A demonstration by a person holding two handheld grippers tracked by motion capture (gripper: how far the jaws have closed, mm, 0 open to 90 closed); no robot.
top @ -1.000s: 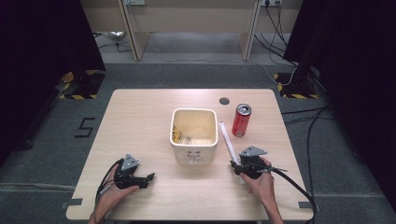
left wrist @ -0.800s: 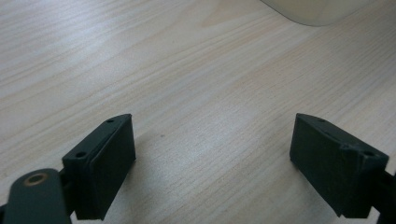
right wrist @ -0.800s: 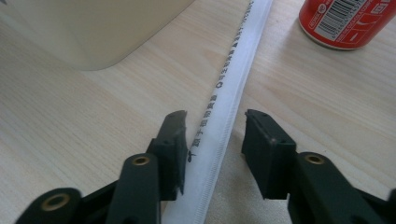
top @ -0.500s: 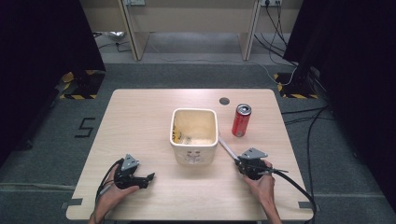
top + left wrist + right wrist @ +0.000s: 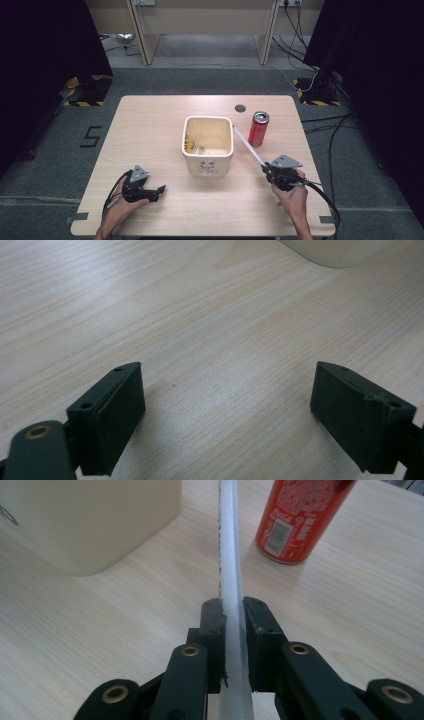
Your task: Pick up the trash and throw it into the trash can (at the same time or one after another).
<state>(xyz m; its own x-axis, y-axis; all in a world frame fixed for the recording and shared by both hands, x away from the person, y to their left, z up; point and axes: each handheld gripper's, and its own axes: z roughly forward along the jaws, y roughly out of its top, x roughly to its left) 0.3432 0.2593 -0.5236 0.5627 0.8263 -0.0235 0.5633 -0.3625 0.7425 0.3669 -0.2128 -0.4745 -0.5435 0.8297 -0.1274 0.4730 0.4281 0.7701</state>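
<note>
The left gripper [image 5: 159,190] sits low over the near left of the table, held in the person's left hand [image 5: 121,207], jaws spread wide and pointing right; the right gripper [image 5: 264,168] is at the near right, held in the right hand [image 5: 292,197], jaws pointing far-left and pressed together on a thin white strip [image 5: 231,570].
</note>
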